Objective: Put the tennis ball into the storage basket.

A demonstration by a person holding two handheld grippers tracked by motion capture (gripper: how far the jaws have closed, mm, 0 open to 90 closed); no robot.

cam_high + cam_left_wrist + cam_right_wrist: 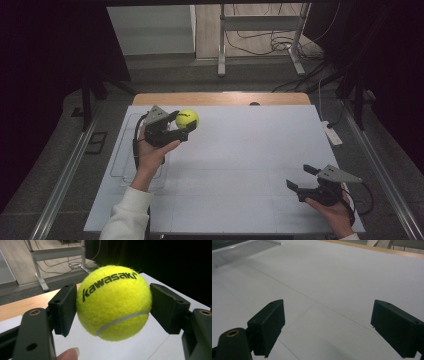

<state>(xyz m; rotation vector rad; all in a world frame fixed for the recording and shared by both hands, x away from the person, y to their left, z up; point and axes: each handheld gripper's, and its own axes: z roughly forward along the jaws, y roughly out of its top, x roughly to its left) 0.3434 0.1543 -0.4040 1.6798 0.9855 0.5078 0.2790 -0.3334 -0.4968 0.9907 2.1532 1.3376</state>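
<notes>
Ball: the yellow tennis ball (113, 302) was held off the table at the far left, clear of the white sheet (235, 165).
Left gripper: the left gripper (181, 126) was clamped on the ball, 1 black pad on each side near its widest part.
Right gripper: the right gripper (299, 178) sat at the near right with its jaws apart and nothing between them.
Handling: light, springy and fuzzy, judged from its felt; the nap should resist slipping, but a round ball could squirt out of an off-centre pinch.
Hold: across the middle, as it was.
Tray: a clear tray (121, 160) lay under the left hand at the sheet's left edge; its depth was hard to make out.
Room: the sheet's middle lay bare; the far wooden table edge (220, 98) was close behind the ball.
</notes>
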